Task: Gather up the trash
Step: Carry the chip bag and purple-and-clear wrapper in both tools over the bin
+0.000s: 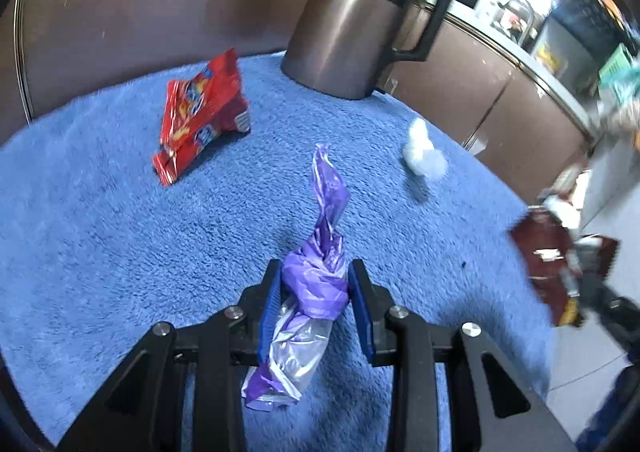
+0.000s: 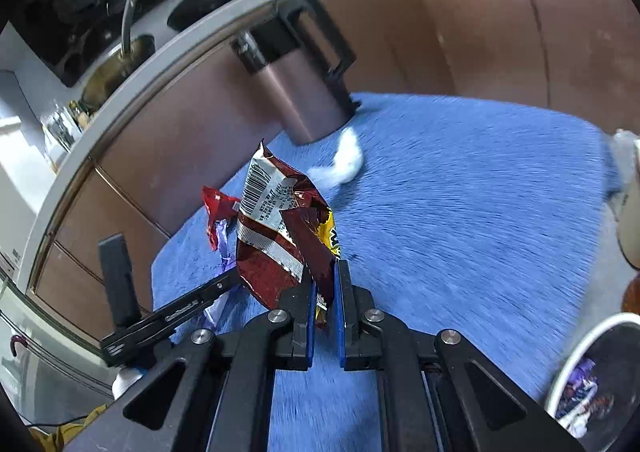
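Observation:
My left gripper (image 1: 314,284) is shut on a twisted purple plastic bag (image 1: 320,252) just above the blue towel (image 1: 120,232). A red snack packet (image 1: 200,112) lies on the towel further back on the left, and a white crumpled tissue (image 1: 422,152) lies to the right. My right gripper (image 2: 325,280) is shut on a crumpled dark red wrapper (image 2: 280,236) with a barcode, held up above the towel (image 2: 460,192). In the left wrist view that wrapper (image 1: 548,256) shows blurred at the right edge. The white tissue (image 2: 344,164) lies beyond it.
A steel jug with a black handle (image 1: 352,32) stands at the back of the towel, seen too as the jug (image 2: 304,92) in the right wrist view. A white-rimmed bin (image 2: 592,384) with scraps inside sits at lower right. Brown cabinet fronts (image 1: 500,100) stand behind.

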The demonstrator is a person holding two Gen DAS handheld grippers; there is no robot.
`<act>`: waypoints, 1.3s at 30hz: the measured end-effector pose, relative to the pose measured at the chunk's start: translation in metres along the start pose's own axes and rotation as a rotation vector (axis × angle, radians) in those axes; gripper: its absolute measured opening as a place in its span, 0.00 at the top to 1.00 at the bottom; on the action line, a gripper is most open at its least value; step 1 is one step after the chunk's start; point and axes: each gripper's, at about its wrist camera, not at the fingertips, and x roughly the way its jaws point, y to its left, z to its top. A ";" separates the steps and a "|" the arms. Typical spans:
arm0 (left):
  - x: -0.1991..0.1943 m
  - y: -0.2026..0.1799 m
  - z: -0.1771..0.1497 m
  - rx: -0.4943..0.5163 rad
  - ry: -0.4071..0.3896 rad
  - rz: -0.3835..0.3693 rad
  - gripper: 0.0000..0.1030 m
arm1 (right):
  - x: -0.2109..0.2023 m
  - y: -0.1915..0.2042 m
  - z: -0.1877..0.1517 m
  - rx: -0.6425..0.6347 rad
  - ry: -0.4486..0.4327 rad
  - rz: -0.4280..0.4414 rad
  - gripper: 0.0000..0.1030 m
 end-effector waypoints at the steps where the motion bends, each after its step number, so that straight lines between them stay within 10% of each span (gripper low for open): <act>1: -0.005 -0.004 -0.002 0.016 -0.004 0.003 0.70 | -0.014 -0.003 -0.003 0.007 -0.016 -0.007 0.92; 19: -0.096 -0.035 -0.004 0.104 -0.090 -0.050 0.70 | -0.181 -0.021 -0.054 0.082 -0.282 -0.133 0.92; 39: -0.089 -0.239 -0.038 0.494 0.000 -0.293 0.69 | -0.254 -0.105 -0.100 0.256 -0.374 -0.400 0.92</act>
